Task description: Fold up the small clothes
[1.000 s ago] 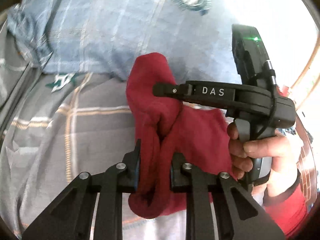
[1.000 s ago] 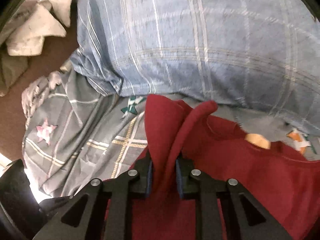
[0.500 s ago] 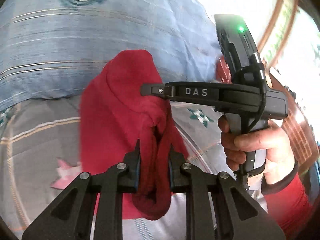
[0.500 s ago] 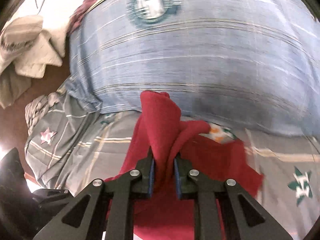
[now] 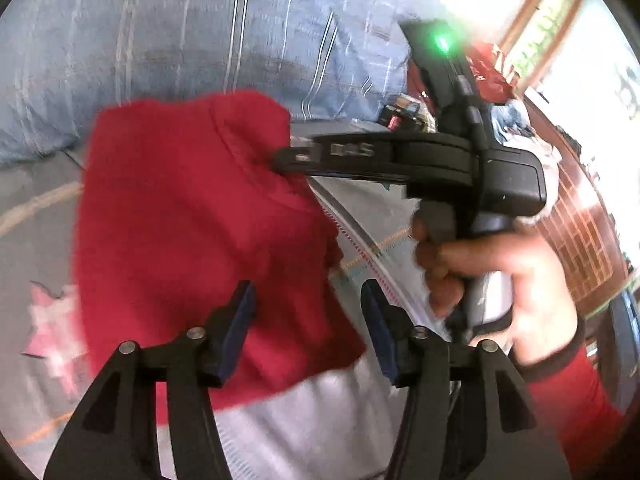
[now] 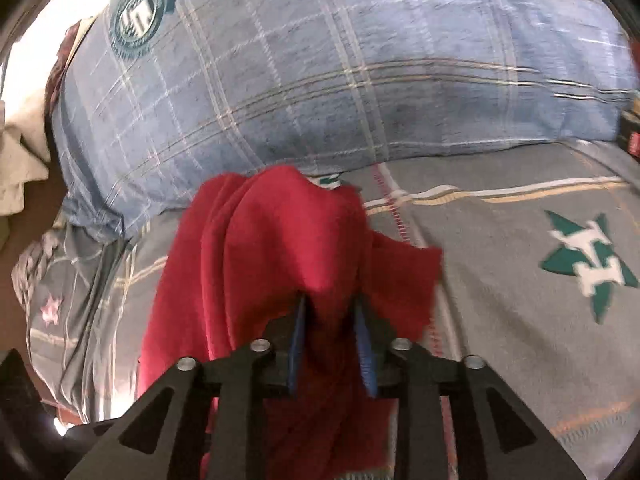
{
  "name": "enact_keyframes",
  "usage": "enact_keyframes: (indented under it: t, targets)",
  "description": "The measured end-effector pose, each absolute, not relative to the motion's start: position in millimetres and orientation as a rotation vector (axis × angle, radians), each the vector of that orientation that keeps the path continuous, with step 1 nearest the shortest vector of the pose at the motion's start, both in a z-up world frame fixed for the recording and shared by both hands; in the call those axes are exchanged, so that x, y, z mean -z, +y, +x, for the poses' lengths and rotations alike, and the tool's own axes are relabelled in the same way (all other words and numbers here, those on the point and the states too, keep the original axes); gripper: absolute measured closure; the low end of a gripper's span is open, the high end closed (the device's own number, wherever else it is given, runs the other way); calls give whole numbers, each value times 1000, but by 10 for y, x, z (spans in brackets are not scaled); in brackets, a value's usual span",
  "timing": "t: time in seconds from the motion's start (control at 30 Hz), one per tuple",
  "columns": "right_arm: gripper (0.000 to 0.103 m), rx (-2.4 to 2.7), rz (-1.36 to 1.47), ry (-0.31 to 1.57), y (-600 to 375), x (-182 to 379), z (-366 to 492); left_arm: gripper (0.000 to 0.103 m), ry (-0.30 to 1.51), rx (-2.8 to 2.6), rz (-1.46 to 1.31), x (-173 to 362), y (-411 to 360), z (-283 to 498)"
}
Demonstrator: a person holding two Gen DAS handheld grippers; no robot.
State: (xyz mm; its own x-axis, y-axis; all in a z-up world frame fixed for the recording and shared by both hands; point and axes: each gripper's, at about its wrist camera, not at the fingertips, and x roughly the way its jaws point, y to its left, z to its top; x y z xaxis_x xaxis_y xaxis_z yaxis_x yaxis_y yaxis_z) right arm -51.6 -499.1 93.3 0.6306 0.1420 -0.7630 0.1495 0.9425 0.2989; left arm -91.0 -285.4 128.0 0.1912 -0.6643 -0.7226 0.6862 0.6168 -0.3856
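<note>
Left wrist view shows the left gripper (image 5: 308,324) with jaws spread wide, the red garment (image 5: 192,220) lying loose between and beyond them on the grey bedspread (image 5: 36,216) below the blue plaid pillow (image 5: 160,40). The right gripper (image 6: 330,344) is parted too, cloth bunched in its gap rather than pinched. Its fingers reach the garment's far edge, so it seems better placed to re-grip.

You have a grey bedsheet (image 6: 500,240) with green and pink stars under you, and a blue checked pillow (image 6: 320,72) lies along its far edge. Bright daylight pours through a window (image 5: 580,40) beside a brick wall (image 5: 584,240).
</note>
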Motion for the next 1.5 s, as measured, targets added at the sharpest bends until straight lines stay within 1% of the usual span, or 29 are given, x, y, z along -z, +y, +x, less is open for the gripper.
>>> enact_keyframes:
  t: [0.07, 0.17, 0.23, 0.3, 0.4, 0.47, 0.53, 0.6, 0.7, 0.77, 0.8, 0.9, 0.93, 0.97, 1.03, 1.1, 1.13, 1.2, 1.27, 1.3, 1.33, 1.4, 1.43, 1.47, 1.5]
  targets:
    - [69, -1, 329, 853, -4945, -1095, -686, 44, 958, 929, 45, -1374, -2635, -987]
    - [69, -85, 297, 798, -4785, -1287, -923, 43, 925, 832, 63, -1364, -2365, -888]
    - [69, -142, 263, 797, -4605, -1324, -962, 43, 927, 766, 66, -1294, -2266, -799]
    - [70, -184, 214, 822, -4404, -1284, -947, 43, 960, 710, 38, -1196, -2191, -714]
    - [71, -140, 140, 890, -4273, -1044, -929, 43, 1012, 671, 11, -985, -2202, -576]
    - [74, -85, 120, 934, -4318, -831, -995, 43, 1036, 658, 39, -867, -2217, -645]
    - [74, -78, 134, 912, -4371, -719, -1106, 43, 1059, 660, 56, -773, -2245, -675]
    - [74, -86, 155, 903, -4420, -759, -1162, 43, 1060, 660, 65, -778, -2240, -671]
    - [67, -83, 178, 859, -4468, -988, -1159, 43, 1017, 659, 74, -892, -2236, -681]
    - [47, -42, 172, 801, -4495, -1146, -1118, 42, 994, 656, 76, -923, -2255, -653]
    - [44, -10, 167, 781, -4525, -1192, -1034, 42, 994, 658, 76, -911, -2270, -632]
    - [45, 27, 172, 776, -4582, -1170, -767, 40, 1001, 664, 71, -806, -2297, -587]
    - [49, 32, 171, 785, -4606, -1127, -672, 35, 1002, 659, 68, -774, -2311, -566]
    - [50, 46, 158, 802, -4618, -1066, -547, 29, 1000, 653, 62, -727, -2317, -543]
    - [56, 104, 125, 840, -4669, -917, -377, 24, 1004, 652, 53, -699, -2308, -504]
    - [56, 129, 139, 869, -4753, -736, -259, 23, 1014, 662, 41, -680, -2309, -461]
    - [56, 114, 198, 860, -4833, -646, -242, 22, 1017, 665, 36, -683, -2309, -441]
    - [53, 94, 285, 845, -4941, -616, -251, 22, 1018, 670, 27, -688, -2310, -426]
    - [45, 80, 344, 845, -5037, -662, -308, 22, 1015, 675, 12, -722, -2297, -425]
    - [44, 84, 373, 840, -5081, -710, -373, 22, 1010, 683, -1, -754, -2280, -425]
    - [40, 83, 400, 832, -5106, -748, -441, 22, 1000, 694, -22, -789, -2245, -424]
    - [28, 49, 481, 796, -5194, -843, -621, 21, 985, 712, -81, -873, -2170, -387]
    - [19, 33, 509, 781, -5219, -867, -691, 20, 988, 723, -115, -902, -2143, -349]
    - [13, 18, 538, 770, -5250, -871, -771, 19, 1001, 737, -157, -917, -2116, -294]
    - [13, 13, 554, 771, -5259, -856, -796, 19, 1020, 751, -198, -918, -2098, -231]
